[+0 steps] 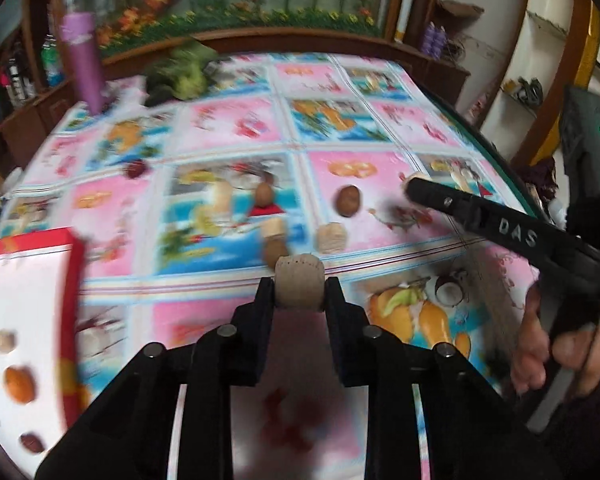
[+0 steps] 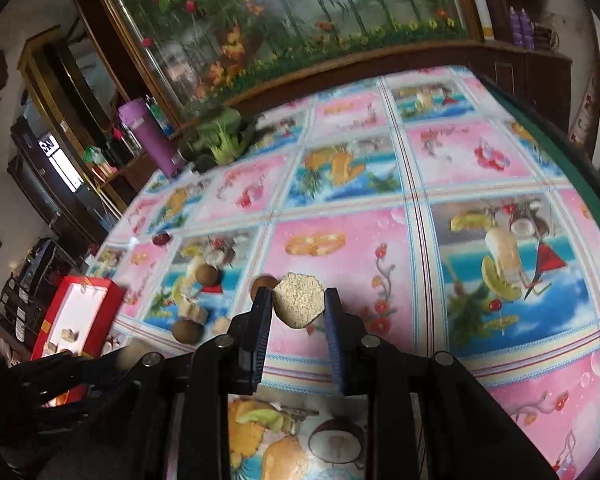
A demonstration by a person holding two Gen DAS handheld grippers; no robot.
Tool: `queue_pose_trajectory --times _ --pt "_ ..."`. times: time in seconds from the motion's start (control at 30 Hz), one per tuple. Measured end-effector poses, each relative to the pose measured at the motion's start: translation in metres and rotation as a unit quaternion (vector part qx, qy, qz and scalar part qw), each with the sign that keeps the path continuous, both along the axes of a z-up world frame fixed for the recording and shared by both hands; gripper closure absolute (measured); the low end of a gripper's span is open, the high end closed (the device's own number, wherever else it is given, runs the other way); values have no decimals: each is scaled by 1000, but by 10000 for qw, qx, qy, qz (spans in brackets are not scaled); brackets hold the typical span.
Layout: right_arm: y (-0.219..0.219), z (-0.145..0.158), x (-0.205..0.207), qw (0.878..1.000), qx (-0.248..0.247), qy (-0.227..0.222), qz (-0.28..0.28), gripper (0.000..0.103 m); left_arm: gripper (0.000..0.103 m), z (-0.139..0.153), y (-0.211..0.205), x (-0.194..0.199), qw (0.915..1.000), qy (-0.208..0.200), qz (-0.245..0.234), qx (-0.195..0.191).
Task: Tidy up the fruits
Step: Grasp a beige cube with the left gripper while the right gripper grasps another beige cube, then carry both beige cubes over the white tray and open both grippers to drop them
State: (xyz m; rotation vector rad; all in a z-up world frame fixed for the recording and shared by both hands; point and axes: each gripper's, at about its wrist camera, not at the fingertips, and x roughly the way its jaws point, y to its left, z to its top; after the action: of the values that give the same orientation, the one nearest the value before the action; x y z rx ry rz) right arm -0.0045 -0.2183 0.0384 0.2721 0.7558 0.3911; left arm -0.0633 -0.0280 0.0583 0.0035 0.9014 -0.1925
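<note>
Fruit in both claws. Left claw (image 1: 299, 286) pinching a pale beige, round-ended piece (image 1: 300, 282), lifted over the tabletop (image 1: 380, 128). Right claw (image 2: 298, 300) pinching a paler, grainy, faceted piece (image 2: 299, 300), likewise clear of the cloth. Red box (image 1: 24, 320) low to the left of the left claw, white tray inside, several holes already filled, some open. From the right wrist view the same box (image 2: 78, 316) well apart, far left past the loose fruit. Left claw nearer the box, so probably first to drop, with a swing left and down; long axis of its piece across the fingers, likely needing no turn for a round hole. Loose brown nuts (image 1: 347, 200) and beige pieces (image 1: 332, 238) scattered mid-tabletop, ahead of both claws. Motion blur heavy in the left view; exact empty holes hard to tell.
</note>
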Motion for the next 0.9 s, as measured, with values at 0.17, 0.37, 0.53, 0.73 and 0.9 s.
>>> queue_pose_trajectory --times 0.17,0.37,0.53,0.73,0.9 --pt "-2 17 -14 9976 15 -660 -203 78 76 35 42 -37 9976 -528 429 119" --pt "4 27 -32 9942 206 -1001 -347 78 76 62 88 -71 9917 -985 821 107" --pt "42 25 -47 9953 411 -877 64 78 76 68 121 -91 9877 -1115 1093 49" --pt "123 35 -65 9907 406 -802 1025 78 76 63 165 -110 9812 -1184 1526 34" --pt "177 54 -82 9817 291 -967 1615 78 76 63 212 -126 9704 -1290 2039 41"
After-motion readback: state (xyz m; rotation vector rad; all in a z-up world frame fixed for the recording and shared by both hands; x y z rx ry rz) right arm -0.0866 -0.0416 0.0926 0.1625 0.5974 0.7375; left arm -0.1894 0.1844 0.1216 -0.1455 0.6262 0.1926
